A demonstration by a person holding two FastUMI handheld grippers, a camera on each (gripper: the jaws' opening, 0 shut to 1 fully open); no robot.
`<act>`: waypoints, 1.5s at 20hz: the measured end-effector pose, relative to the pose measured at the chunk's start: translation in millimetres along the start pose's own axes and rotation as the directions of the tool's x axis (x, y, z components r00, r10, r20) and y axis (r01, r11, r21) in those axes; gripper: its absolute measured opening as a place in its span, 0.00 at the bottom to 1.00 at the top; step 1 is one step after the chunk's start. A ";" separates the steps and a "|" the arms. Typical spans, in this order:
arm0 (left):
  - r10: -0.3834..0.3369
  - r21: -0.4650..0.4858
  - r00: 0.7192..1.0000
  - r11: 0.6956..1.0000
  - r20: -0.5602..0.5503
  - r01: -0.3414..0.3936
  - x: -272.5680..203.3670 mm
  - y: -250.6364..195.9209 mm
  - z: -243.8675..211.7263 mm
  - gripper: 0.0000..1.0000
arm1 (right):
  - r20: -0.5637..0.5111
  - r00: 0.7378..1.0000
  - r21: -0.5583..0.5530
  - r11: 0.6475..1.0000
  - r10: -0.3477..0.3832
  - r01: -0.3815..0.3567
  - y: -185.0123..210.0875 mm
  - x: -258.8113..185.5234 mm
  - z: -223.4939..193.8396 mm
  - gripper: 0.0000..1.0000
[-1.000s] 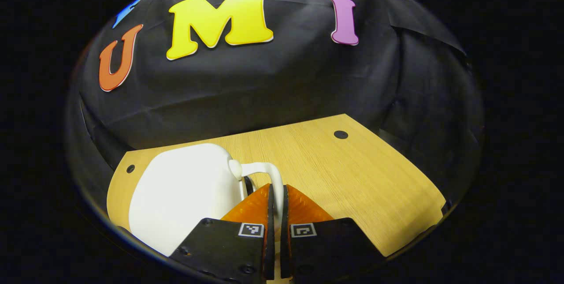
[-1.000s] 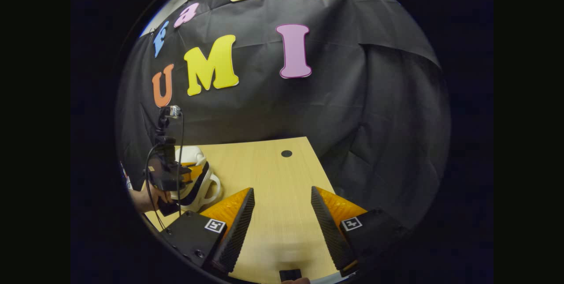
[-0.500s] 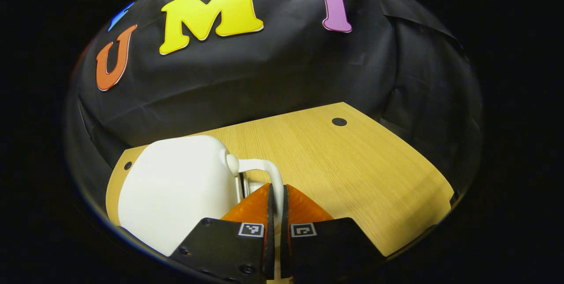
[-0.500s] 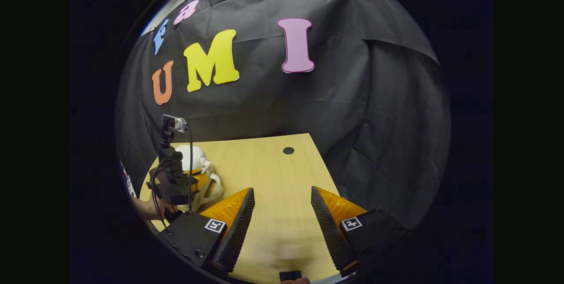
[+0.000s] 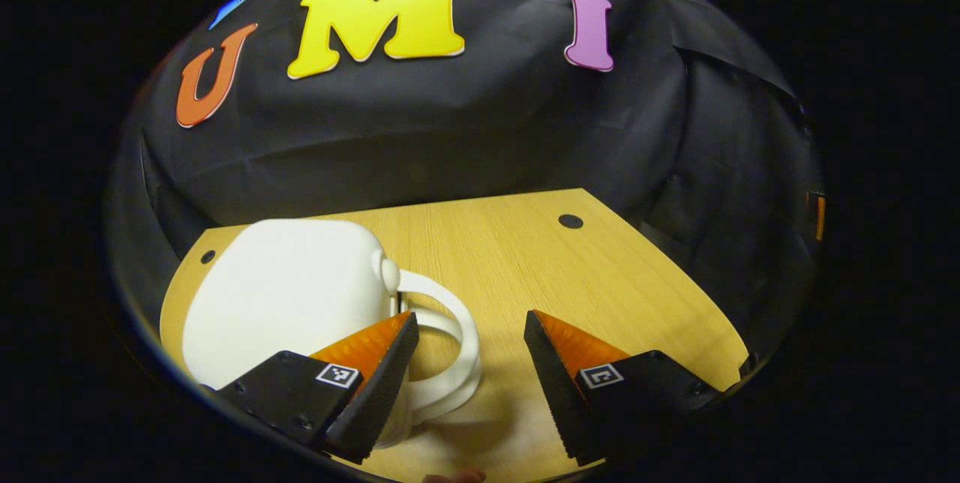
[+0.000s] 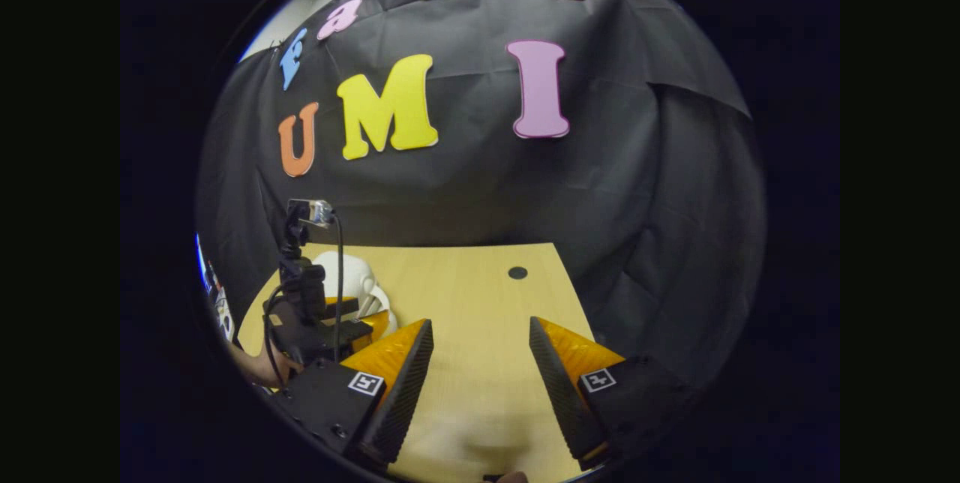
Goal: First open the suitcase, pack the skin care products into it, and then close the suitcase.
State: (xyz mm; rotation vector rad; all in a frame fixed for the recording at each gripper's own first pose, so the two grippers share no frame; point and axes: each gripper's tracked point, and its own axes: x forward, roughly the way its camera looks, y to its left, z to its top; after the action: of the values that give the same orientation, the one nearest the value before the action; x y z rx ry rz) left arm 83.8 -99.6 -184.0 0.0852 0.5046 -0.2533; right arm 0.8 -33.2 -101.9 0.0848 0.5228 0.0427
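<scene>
The left gripper (image 5: 466, 337) hangs low over the wooden table (image 5: 600, 280) with its fingers spread wide and nothing between them. Its left finger (image 5: 371, 370) sits against or just in front of the looped handle (image 5: 450, 348) of the small white suitcase (image 5: 285, 295), while the other finger stands apart over bare wood. The suitcase lies closed at the table's left side, near the back corner. The right gripper (image 6: 480, 363) is likewise spread and empty, hovering over bare tabletop well to the right of the case; in the right gripper view the left gripper's body (image 6: 307, 310) and the hand holding it (image 6: 259, 370) stand in front of the suitcase (image 6: 349, 280).

Judging by how things lie, the lid is shut and nothing is left to grasp, so the task looks about done — the main risk is in pulling away. That left finger is so near the handle loop that a sideways withdrawal could hook it and drag or tip the light case, perhaps popping the lid.

The case is a smooth, glossy, rounded shell — likely hard plastic — with soft corners and a thick curved handle joined at a small knob. Such a surface would slide easily on the table's flat, fine-grained laminate. The fingers are wedge-shaped, their inner faces ribbed for grip.
</scene>
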 end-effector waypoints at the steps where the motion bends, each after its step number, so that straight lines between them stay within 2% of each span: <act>1: 0.031 -0.015 0.999 0.999 0.039 -0.031 -9.2 8.1 18.7 0.92 | 0.020 1.000 -0.005 1.000 0.014 -0.014 4.7 2.1 7.7 0.76; 3: 0.079 -0.054 0.988 0.996 0.134 -0.072 -32.8 22.5 61.8 0.93 | 0.076 0.996 -0.006 0.999 0.039 -0.039 14.4 5.8 29.0 0.76; 5: 0.133 -0.060 0.961 0.991 0.243 -0.122 -57.4 40.8 110.7 0.93 | 0.173 0.984 -0.011 0.999 0.051 -0.050 27.0 7.0 66.1 0.75; 7: 0.190 -0.061 0.923 0.982 0.334 -0.180 -84.1 59.4 150.4 0.95 | 0.274 0.960 -0.005 0.998 0.059 -0.060 40.2 5.7 101.4 0.76; 9: 0.220 -0.073 0.891 0.975 0.398 -0.208 -110.2 69.1 180.6 0.97 | 0.358 0.933 0.005 0.999 0.036 -0.041 49.2 3.4 131.1 0.76; 12: 0.240 -0.099 0.850 0.971 0.469 -0.220 -145.4 74.9 210.6 0.97 | 0.463 0.886 0.012 0.999 0.028 -0.038 71.9 -10.0 165.7 0.76; 15: 0.254 -0.126 0.821 0.967 0.512 -0.220 -175.0 76.7 222.9 0.97 | 0.516 0.856 -0.006 1.000 0.024 -0.024 85.8 -21.6 178.4 0.77; 18: 0.257 -0.161 0.826 0.966 0.501 -0.203 -184.6 71.9 211.4 0.97 | 0.530 0.848 0.016 1.000 -0.007 -0.002 89.8 -28.5 179.2 0.77; 22: 0.250 -0.155 0.843 0.968 0.476 -0.200 -186.5 66.8 196.8 0.97 | 0.509 0.860 0.043 0.999 -0.020 -0.002 93.2 -32.6 167.7 0.77; 25: 0.239 -0.136 0.843 0.971 0.482 -0.197 -189.0 63.0 194.8 0.97 | 0.493 0.870 0.038 0.999 -0.021 0.002 95.2 -32.8 160.5 0.77; 30: 0.231 -0.127 0.841 0.973 0.489 -0.193 -190.3 59.5 196.9 0.97 | 0.488 0.872 0.030 0.999 -0.029 0.016 94.1 -36.3 161.3 0.77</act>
State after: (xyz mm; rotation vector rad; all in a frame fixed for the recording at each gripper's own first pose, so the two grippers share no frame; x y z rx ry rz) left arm 30.5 -28.6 81.8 0.0013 -0.0201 -0.0313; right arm 48.3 46.9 64.0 0.1094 0.0140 -0.0091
